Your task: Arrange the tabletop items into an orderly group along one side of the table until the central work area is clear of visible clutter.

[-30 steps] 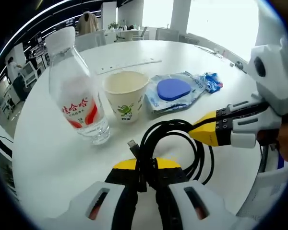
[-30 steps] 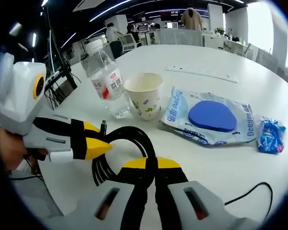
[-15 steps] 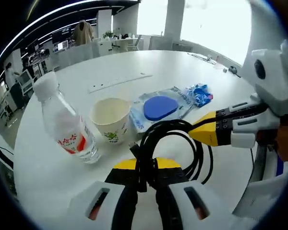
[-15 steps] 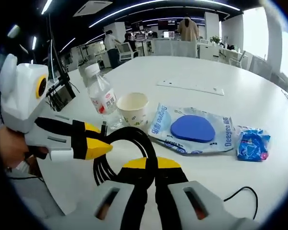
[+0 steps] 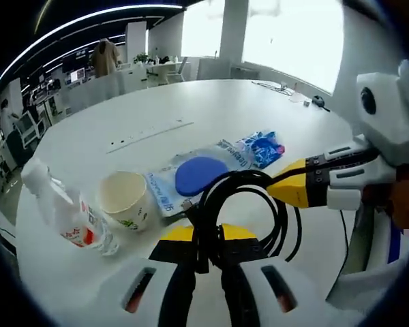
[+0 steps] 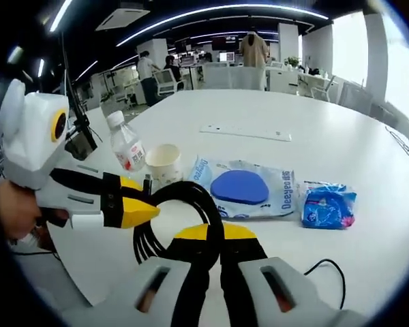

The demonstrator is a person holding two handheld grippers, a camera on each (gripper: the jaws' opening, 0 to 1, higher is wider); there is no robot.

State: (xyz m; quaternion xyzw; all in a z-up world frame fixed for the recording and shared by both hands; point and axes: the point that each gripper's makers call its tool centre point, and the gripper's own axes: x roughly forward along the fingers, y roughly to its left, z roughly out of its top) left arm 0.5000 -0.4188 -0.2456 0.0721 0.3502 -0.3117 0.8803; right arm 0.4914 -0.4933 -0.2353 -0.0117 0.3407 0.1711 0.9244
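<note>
Cable [image 5: 249, 204], coiled in black loops, hangs above the worktop [image 6: 368, 170], pinched in both the closed left claw [image 5: 208, 240] and the closed right claw [image 6: 208, 240]. Loose loops could snag the cup [image 6: 162, 162] or topple the bottle [image 6: 125, 146] if swung low.
</note>
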